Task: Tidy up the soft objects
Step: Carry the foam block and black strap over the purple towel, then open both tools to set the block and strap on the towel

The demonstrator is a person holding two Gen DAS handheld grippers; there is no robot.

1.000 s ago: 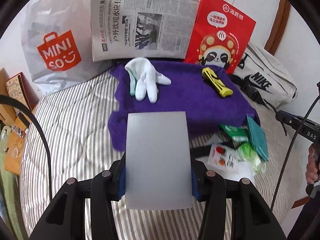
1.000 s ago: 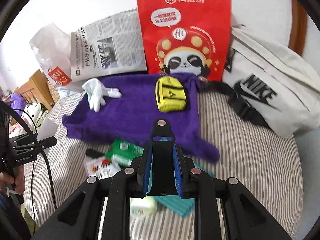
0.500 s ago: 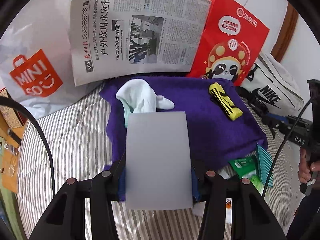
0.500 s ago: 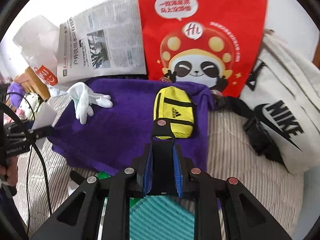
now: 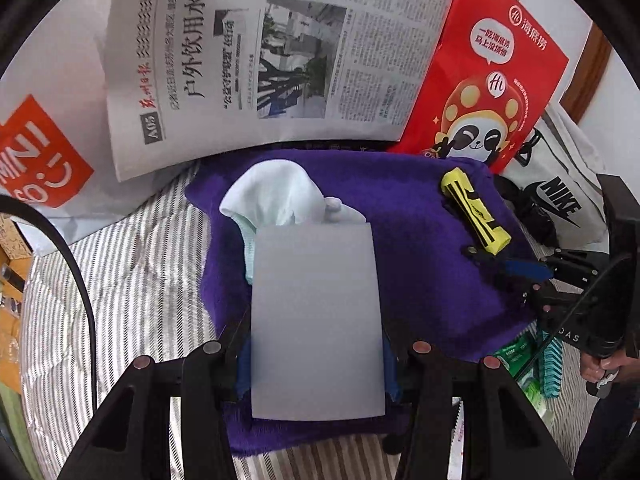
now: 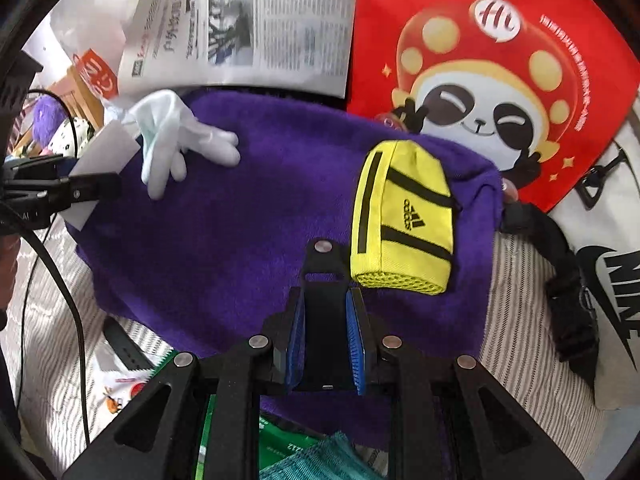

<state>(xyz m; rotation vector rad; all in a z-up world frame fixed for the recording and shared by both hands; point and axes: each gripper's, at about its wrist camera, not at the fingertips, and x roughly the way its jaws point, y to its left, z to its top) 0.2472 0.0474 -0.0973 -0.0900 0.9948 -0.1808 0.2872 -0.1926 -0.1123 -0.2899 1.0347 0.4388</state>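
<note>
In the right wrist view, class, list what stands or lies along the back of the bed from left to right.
Miniso bag → newspaper → red panda bag → white Nike bag.

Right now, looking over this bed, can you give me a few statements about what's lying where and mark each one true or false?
1. The white glove lies on the purple blanket. True.
2. The yellow pouch sits inside the white Nike bag. False: it lies on the purple blanket, beside that bag.
3. The left gripper holds a flat grey card between its fingers. True.
4. The red panda bag lies flat under the blanket. False: it stands upright behind the blanket.
5. A newspaper is propped behind the blanket. True.
6. The right gripper is gripping the yellow pouch. False: it holds a slim black object; the pouch lies just ahead.
</note>
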